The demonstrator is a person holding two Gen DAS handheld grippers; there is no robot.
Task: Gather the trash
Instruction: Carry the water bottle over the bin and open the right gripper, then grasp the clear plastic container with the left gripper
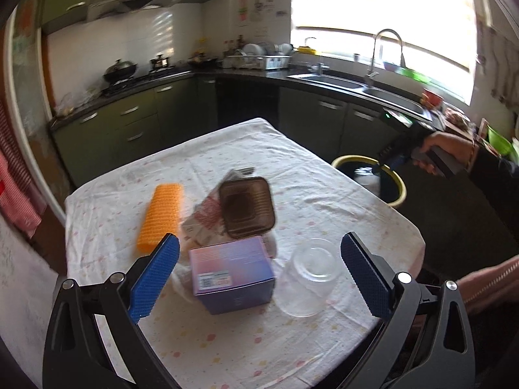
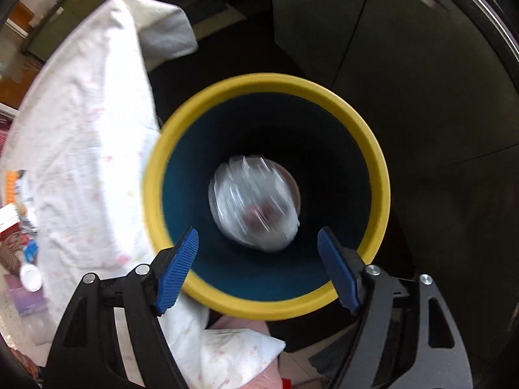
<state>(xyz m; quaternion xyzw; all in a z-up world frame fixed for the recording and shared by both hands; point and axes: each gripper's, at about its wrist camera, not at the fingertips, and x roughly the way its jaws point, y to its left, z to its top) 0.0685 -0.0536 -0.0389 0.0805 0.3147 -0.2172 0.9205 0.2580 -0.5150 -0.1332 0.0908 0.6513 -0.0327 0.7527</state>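
Bin: round bin (image 2: 373,149) with yellow rim and dark blue inside, on the floor just right of the surface; a crumpled clear plastic piece (image 2: 256,204), blurred, is inside it.
Right tongs (image 2: 258,269): pointing down over the bin, spread, nothing between them.
Left tongs (image 1: 259,275): spread above the near surface, holding nothing.
Trash on surface: purple cardboard box (image 1: 232,274); clear plastic cup (image 1: 308,278) on its side just right of it; brown square ribbed container (image 1: 246,207) farther back, on printed wrappers (image 1: 202,217); orange ribbed sponge (image 1: 160,217) at left.
Surface (image 1: 308,191): wrinkled white cloth with faint pastel spots.
Room: kitchen with green cabinets (image 1: 129,120), dark counter, sink (image 1: 356,87) under a bright window.
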